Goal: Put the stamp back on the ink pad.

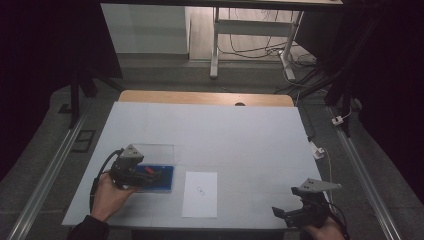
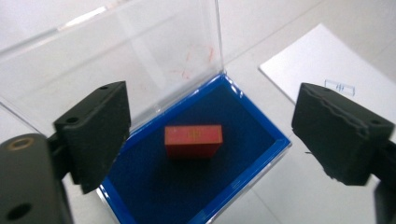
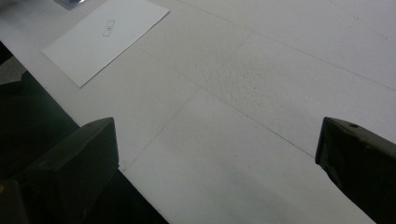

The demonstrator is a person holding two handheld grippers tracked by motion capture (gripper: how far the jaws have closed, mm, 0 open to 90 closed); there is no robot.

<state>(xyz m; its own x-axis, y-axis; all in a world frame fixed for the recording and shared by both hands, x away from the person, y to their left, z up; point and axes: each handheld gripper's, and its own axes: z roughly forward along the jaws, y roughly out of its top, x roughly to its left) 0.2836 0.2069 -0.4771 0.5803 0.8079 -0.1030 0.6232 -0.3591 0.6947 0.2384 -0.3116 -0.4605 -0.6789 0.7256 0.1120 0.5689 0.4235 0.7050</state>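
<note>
1. At the near right corner of the white tabletop [image 1: 240, 135], a hand is holding the right gripper [image 1: 280, 214] just above the front edge, and its jaws are standing wide apart with nothing between them; in the right gripper view they are framing bare tabletop.
2. At the near left, the person's left hand [image 1: 107, 196] is gripping the left gripper [image 2: 210, 135], which is pointing to the right over a small blue case [image 1: 159, 178]. Its jaws are also spread open and are grasping nothing.
3. In the left gripper view, those jaws are hovering on either side of the case, one beside its hinge edge, the other over the tabletop beyond its far rim; whether they are touching it cannot be told.
4. Inside the case, a small red block [image 2: 193, 140] is lying flat on the dark blue lining [image 2: 233, 135], roughly in the middle and apart from the walls.
5. The case's clear lid [image 2: 116, 56] is standing open, tilting back from the hinge and carrying faint red marks.
6. Just right of the case, a sheet of white paper [image 1: 200, 194] is lying flat near the front edge, bearing a small printed mark [image 1: 201, 190] near its middle.
7. Farther back, a strip of wood [image 1: 205, 97] is showing along the rear edge.
8. Beyond it, white table legs [image 1: 215, 45] and loose cables [image 1: 260, 49] are sitting on the floor.
</note>
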